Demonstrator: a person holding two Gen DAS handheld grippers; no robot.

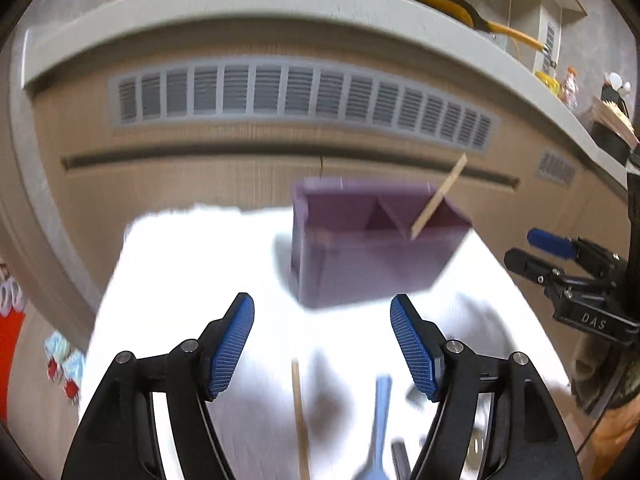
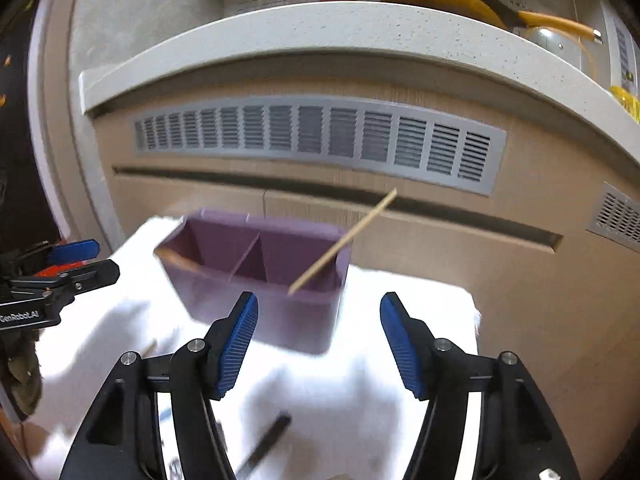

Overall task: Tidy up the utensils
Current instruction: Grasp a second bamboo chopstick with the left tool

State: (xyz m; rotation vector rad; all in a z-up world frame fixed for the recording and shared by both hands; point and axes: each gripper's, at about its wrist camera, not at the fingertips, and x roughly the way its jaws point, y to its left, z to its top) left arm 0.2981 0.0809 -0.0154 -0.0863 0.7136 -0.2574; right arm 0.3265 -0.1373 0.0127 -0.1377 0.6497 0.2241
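A purple two-compartment holder (image 1: 360, 240) (image 2: 256, 264) stands on the white table (image 1: 192, 264) (image 2: 380, 392). One wooden chopstick (image 1: 439, 196) (image 2: 344, 240) leans out of its right compartment. My left gripper (image 1: 322, 344) is open and empty, just short of the holder. Below it lie a second wooden chopstick (image 1: 299, 420), a blue spoon (image 1: 380, 424) and a dark utensil (image 1: 400, 460). My right gripper (image 2: 319, 344) is open and empty before the holder; a black handle (image 2: 266, 444) lies below it. The right gripper shows at the right edge of the left wrist view (image 1: 532, 252).
A wooden cabinet front with a grey vent grille (image 1: 300, 92) (image 2: 320, 140) rises behind the table, under a white countertop (image 2: 320, 28). A yellow-handled pan (image 2: 460, 0) sits up there. The table's right edge (image 2: 472, 308) is near.
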